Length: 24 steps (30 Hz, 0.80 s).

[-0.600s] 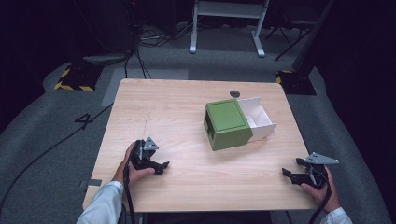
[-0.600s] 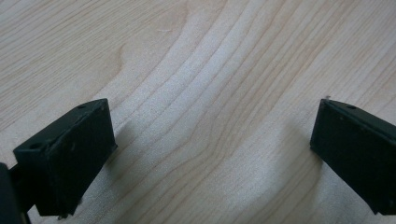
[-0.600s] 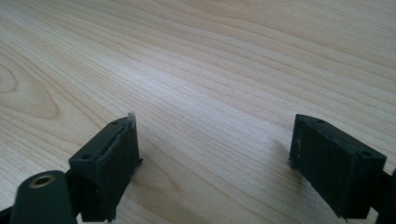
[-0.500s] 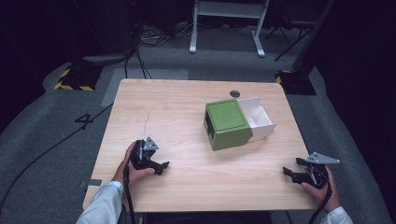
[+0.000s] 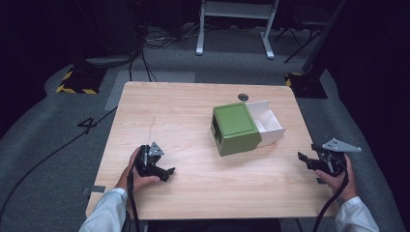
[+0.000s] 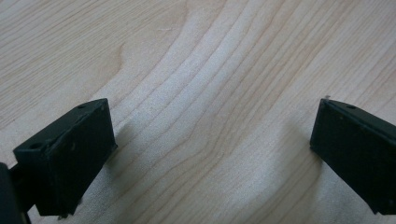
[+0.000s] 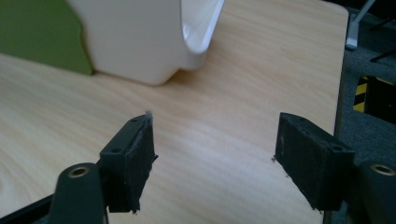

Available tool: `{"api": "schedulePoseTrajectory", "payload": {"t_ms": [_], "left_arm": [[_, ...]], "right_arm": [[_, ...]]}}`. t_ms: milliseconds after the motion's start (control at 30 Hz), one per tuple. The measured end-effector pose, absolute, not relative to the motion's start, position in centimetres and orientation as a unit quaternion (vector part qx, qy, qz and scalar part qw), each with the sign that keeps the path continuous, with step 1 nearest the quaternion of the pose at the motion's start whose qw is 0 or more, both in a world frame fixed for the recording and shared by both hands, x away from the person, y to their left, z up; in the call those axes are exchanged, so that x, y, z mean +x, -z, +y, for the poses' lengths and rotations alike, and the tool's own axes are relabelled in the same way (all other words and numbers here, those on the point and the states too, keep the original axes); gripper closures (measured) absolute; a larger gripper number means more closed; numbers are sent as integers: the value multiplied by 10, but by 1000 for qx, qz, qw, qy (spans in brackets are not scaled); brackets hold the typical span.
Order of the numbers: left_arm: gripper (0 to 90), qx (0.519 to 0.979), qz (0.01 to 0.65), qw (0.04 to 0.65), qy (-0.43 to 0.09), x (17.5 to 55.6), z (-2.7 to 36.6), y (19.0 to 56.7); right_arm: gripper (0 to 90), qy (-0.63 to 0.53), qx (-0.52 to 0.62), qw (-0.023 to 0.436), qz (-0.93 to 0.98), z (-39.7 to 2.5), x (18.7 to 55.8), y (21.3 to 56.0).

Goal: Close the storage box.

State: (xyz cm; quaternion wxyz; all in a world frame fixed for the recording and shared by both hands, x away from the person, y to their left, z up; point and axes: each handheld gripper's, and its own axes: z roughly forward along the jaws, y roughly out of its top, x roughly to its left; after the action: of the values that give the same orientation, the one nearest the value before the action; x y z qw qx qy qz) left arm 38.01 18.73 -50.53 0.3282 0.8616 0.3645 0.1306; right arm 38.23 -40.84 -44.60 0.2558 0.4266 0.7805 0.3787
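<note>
While nothing had shifted over the last half second, the left tool point(image 5: 162, 170) and right tool point(image 5: 314, 162) rested jaws apart at the near worktop point(image 5: 183, 111) corners, well apart from the green box point(image 5: 235, 127) and its white drawer point(image 5: 269, 123), right of centre.

A light wooden table point(image 5: 193, 121) stands on grey carpet point(image 5: 58, 125). On it sits a green box point(image 5: 235, 128). A white tray point(image 5: 267, 122) sticks out of its far side.
</note>
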Motion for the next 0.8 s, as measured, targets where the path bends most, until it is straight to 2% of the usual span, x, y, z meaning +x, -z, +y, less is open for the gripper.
{"api": "schedulePoseTrajectory", "payload": {"t_ms": [467, 800], "left_arm": [[1, 862, 362, 328, -131, 380, 188, 505], [1, 861, 364, 330, -130, 378, 188, 506]], "right_arm": [[355, -400, 419, 267, 770, -389, 434, 411], [402, -387, 427, 256, 776, -372, 466, 422]]}}
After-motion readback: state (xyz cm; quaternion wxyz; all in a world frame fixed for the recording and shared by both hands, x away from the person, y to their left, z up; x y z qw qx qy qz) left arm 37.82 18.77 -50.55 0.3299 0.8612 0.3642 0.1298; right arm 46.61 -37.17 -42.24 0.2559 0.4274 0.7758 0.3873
